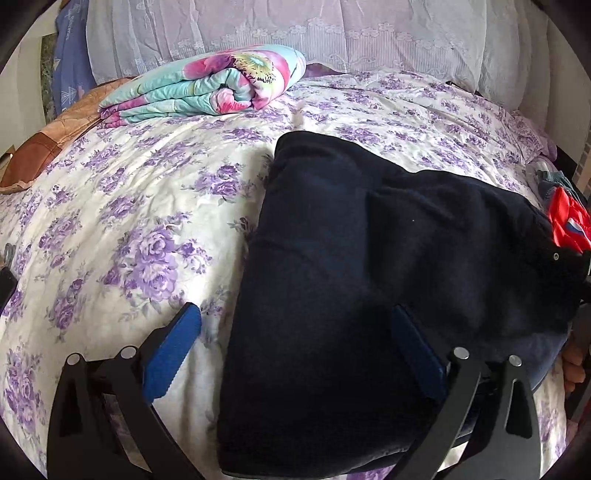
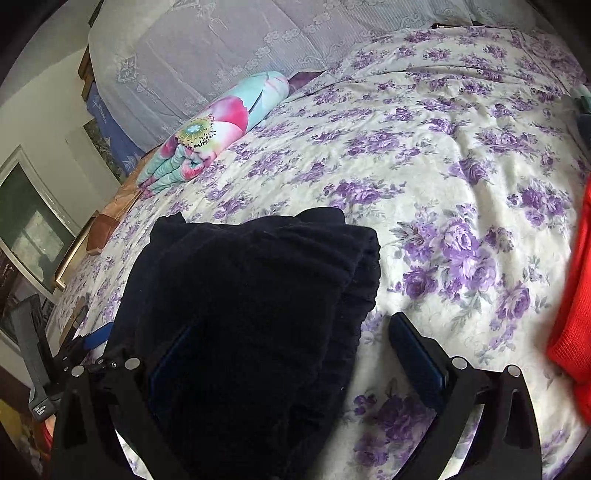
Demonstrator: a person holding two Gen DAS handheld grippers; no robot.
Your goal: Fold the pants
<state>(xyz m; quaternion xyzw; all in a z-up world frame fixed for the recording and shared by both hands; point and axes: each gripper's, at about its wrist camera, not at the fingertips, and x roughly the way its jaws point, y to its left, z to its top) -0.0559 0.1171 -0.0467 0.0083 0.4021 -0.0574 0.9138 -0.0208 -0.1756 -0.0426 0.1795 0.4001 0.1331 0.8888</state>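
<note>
one dark pants (image 1: 369, 277), one folded floral quilt (image 1: 207, 85), two grippers (image 1: 295, 332) (image 2: 291, 339)

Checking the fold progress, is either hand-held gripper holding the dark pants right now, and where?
Neither. Both the left hand-held gripper and the right hand-held gripper are open over the folded dark pants, gripping nothing.

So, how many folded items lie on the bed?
2. The dark pants lie folded near both open grippers; the flowered quilt lies folded by the lace pillows. The red cloth is cut off.
</note>
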